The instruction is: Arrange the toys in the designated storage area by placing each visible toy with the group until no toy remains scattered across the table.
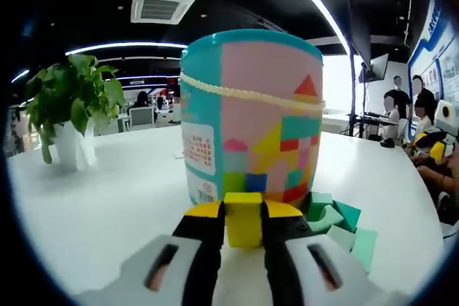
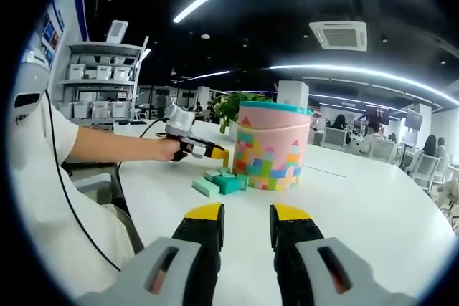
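Note:
My left gripper (image 1: 244, 214) is shut on a yellow block (image 1: 244, 218), held just in front of a tall pink and teal toy tub (image 1: 251, 116). Several teal blocks (image 1: 338, 221) lie at the tub's base to the right. In the right gripper view the left gripper (image 2: 219, 154) reaches in from the left with the yellow block (image 2: 224, 155) at its tip, above the green blocks (image 2: 221, 183) beside the tub (image 2: 271, 147). My right gripper (image 2: 246, 214) stands open over bare table with nothing between its jaws.
A potted plant (image 1: 70, 109) in a white pot stands at the left on the white table (image 1: 107, 198). People sit at the far right (image 1: 423, 123). A person's arm (image 2: 118, 150) and white sleeve cross the left of the right gripper view. Shelves (image 2: 100, 80) stand behind.

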Tool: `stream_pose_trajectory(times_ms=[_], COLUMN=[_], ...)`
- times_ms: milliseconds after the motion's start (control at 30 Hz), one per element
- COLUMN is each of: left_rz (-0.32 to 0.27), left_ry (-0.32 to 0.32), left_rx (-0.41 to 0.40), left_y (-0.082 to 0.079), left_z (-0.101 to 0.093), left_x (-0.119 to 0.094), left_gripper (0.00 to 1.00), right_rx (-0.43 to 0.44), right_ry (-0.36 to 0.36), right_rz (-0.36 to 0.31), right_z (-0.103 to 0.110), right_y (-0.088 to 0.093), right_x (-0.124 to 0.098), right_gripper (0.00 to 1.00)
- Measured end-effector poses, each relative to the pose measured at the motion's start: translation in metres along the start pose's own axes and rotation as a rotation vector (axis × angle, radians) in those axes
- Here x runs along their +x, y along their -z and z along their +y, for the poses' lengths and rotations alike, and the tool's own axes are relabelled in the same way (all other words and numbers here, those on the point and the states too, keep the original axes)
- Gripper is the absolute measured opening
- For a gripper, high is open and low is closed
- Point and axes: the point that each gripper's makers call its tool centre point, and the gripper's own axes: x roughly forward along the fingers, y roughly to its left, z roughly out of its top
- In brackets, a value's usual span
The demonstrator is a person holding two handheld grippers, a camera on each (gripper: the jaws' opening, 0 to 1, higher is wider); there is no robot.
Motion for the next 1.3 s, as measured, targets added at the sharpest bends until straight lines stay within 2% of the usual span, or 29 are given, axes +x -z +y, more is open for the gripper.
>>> stream_pose_trajectory(times_ms=[67,133,267,333,400,533,633,800,867,933,1033,1167,1300], left_rz=[0.0,-0.01,-0.045,-0.062,-0.075,-0.079,-0.109,-0.126,-0.124,-0.137,-0.156,-0.165,-0.185], left_ry=[-0.013,-0.014,-0.003,0.006,0.014,0.047,0.077,0.1,0.096,0.107,0.122,0.124,0.131], left_rx=[-0.018,-0.021,-0.026,-0.025,-0.017,-0.014,0.017,-0.003,0.022,0.02,0.012,0.033,0.062], left_y=[0.002,-0.001,-0.016,-0.031,-0.041,-0.057,-0.07,-0.094,-0.102,-0.115,-0.133,-0.152,-0.175], left_z=[0.005,0.002,-0.002,-0.001,-0.01,-0.009,-0.017,-0.025,-0.024,-0.025,-0.019,-0.017,-0.02], left_x=[-0.007,-0.016,-0.022,-0.027,-0.033,-0.039,-0.044,-0.046,-0.047,-0.049,-0.049,-0.046,-0.042], left_gripper=[0.2,0.2,0.2,0.2,0.2,0.2,0.2,0.2,0.2,0.2,0.2,0.2,0.2], right_rx=[0.004,0.001,-0.003,-0.004,-0.006,-0.009,-0.007,-0.011,-0.017,-0.019,-0.003,-0.009,0.04], right_ry=[0.001,-0.001,-0.004,-0.005,-0.009,-0.015,-0.015,-0.022,-0.048,-0.096,-0.108,-0.09,-0.067], right_rz=[0.0,0.002,0.001,-0.001,-0.002,0.0,0.0,-0.004,-0.018,-0.064,-0.044,-0.05,-0.078], right_z=[0.0,0.001,0.003,0.003,0.005,0.007,0.007,0.009,0.014,0.025,0.029,0.027,0.019], right_y=[0.001,0.001,-0.001,-0.002,-0.003,-0.003,-0.002,-0.005,-0.008,-0.017,-0.017,-0.021,-0.031], right_x=[0.0,0.0,0.001,0.002,0.003,0.004,0.005,0.005,0.004,0.003,0.004,0.004,-0.001], right_gripper=[0.25,0.25,0.25,0.25,0.25,0.25,0.25,0.25,0.26,0.29,0.32,0.32,0.32])
